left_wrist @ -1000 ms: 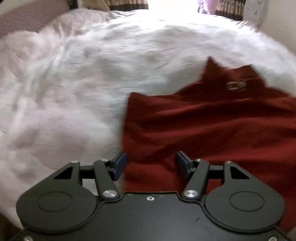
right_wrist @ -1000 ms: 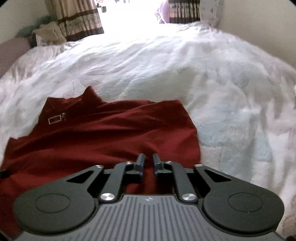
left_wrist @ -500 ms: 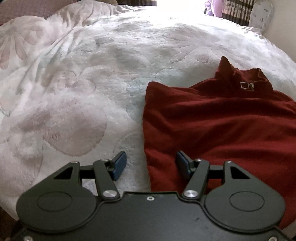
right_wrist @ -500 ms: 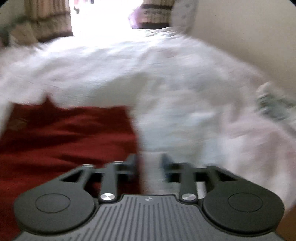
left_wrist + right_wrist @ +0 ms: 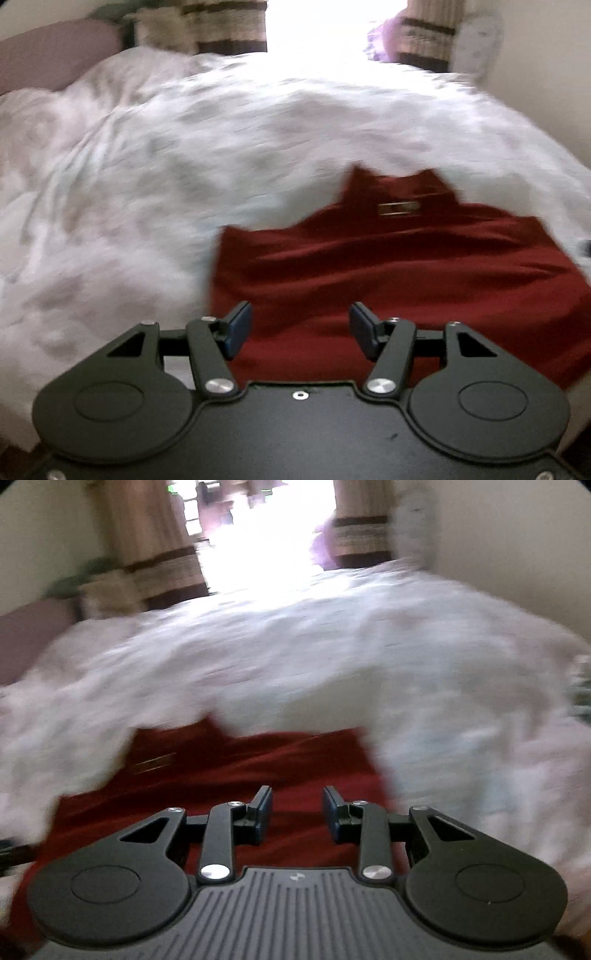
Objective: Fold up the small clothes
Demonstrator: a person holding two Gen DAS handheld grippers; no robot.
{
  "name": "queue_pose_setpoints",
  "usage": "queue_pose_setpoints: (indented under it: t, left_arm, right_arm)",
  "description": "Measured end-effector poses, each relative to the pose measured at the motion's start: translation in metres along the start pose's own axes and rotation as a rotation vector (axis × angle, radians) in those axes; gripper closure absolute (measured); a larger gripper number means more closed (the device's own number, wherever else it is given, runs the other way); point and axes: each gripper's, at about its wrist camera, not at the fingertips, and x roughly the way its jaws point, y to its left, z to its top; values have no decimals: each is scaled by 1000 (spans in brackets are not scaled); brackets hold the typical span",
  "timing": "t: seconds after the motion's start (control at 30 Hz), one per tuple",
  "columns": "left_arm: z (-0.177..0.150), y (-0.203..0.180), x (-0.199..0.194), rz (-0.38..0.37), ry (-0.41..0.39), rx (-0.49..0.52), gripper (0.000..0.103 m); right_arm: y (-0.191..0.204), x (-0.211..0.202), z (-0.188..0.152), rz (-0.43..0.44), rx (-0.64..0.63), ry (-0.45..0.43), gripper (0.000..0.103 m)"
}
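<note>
— On the white quilted bedspread (image 5: 155,177), what lies there?
— A dark red knit top (image 5: 388,266), spread flat, collar and small woven label (image 5: 398,208) pointing away, its long side running left to right.
— Changes?
— The right gripper (image 5: 297,814), nearly shut a second ago, now gapes over the cloth. The left gripper (image 5: 300,330) is still wide, empty, above the garment's left edge.

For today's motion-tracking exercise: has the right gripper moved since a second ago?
Yes. The right gripper has opened and pulled back and upward: against the curtains, more room shows beyond the bed.
</note>
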Motion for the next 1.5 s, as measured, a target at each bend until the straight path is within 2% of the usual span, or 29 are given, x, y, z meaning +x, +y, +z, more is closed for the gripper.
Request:
queue_pose_setpoints:
  t: [0.1, 0.13, 0.3, 0.4, 0.63, 0.7, 0.8, 1.07, 1.17, 1.23, 1.27, 1.37, 1.5]
  left_arm:
    - [-5, -25, -5, -120, 6, 1, 43]
    - [-7, -32, -4, -145, 5, 8, 43]
    - [-22, -46, 18, -116, 61, 36, 43]
    - [-31, -39, 29, -119, 96, 17, 41]
    - [-31, -26, 29, -90, 108, 44, 40]
    - [-31, -20, 31, -95, 112, 26, 40]
    - [-31, -13, 30, -96, 115, 17, 40]
    - [-35, 7, 22, -33, 118, -14, 40]
    - [-37, 21, 21, -37, 125, -60, 41]
    - [-37, 24, 20, 43, 129, -32, 40]
    - [-38, 29, 20, 53, 131, -34, 40]
    - [-40, 48, 18, 7, 143, -117, 40]
    - [-40, 54, 17, 23, 145, -117, 40]
  right_arm:
    - [36, 2, -17, 104, -49, 35, 65]
    - [46, 5, -23, 115, -67, 52, 65]
    - [79, 22, -53, 162, -119, 140, 65]
    - [82, 26, -58, 138, -138, 157, 66]
    - [54, 25, -55, 80, -100, 151, 74]
    - [44, 23, -54, 60, -92, 145, 82]
    - [27, 22, -54, 32, -58, 138, 87]
    - [-1, 13, -50, -100, -103, 93, 88]
    - [-15, 11, -49, -98, -65, 92, 89]
    - [-22, 10, -47, -95, -52, 91, 95]
    - [-24, 10, -47, -103, -53, 86, 95]
    - [-29, 10, -49, -214, -105, 65, 93]
    - [-54, 8, -48, -240, -45, 65, 93]
